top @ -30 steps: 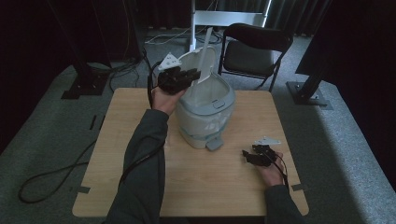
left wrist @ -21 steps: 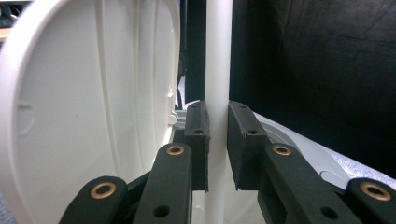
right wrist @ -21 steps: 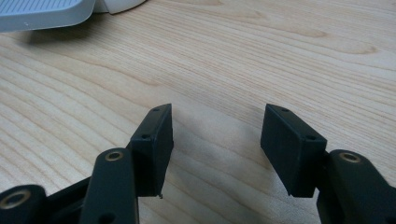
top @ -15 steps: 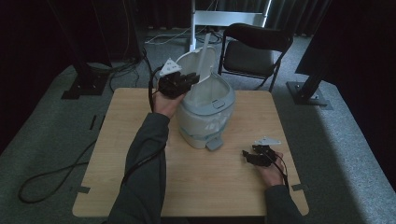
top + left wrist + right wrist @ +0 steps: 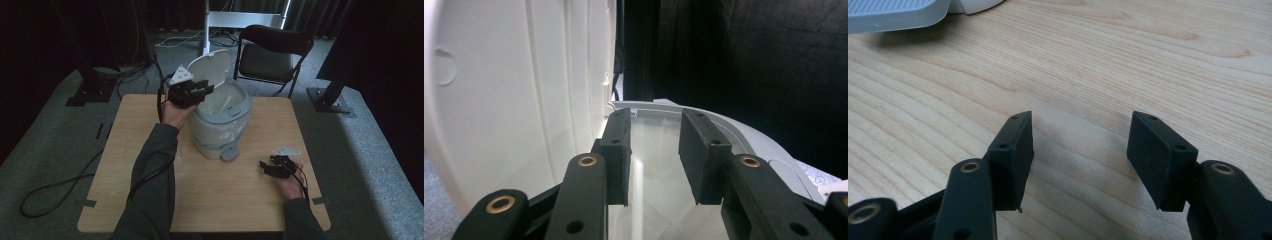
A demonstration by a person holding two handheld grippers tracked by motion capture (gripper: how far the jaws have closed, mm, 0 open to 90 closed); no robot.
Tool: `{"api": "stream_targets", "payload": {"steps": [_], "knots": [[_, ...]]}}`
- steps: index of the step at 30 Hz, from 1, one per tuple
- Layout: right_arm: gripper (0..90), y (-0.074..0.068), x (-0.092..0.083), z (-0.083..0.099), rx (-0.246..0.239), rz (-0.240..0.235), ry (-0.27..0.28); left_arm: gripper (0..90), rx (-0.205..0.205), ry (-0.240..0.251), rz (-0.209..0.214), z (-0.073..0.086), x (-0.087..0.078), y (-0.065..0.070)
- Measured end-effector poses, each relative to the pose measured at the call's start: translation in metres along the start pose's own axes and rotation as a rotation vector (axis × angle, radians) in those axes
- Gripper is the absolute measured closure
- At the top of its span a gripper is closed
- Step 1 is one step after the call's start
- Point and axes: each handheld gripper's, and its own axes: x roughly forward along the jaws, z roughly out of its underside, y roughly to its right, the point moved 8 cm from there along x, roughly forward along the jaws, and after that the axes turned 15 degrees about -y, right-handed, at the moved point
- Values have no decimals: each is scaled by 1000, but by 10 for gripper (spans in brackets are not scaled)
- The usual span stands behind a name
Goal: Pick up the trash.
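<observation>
Nearest me, the right gripper (image 5: 276, 167) rests by the table's (image 5: 240, 200) right front edge, jaws parted over bare wood, holding nothing. Beyond it the white pedal bin (image 5: 220, 125) stands toward the back edge. Its lid (image 5: 212, 67) is already up; the left gripper (image 5: 197, 90), jaws just opening, has let go beside it. The opening looks done.

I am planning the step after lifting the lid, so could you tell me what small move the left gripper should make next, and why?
Probably draw the left gripper back from the lid. The lid stands upright, the pedal bin is open, and the jaws have just been opening with nothing between them in the left gripper view. The right gripper rests open on the table.
</observation>
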Motion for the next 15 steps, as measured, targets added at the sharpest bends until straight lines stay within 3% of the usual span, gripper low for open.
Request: {"api": "stream_targets", "payload": {"steps": [15], "knots": [[429, 0, 0, 0, 2, -2, 10, 589, 10, -15, -52, 18, -32, -8]]}}
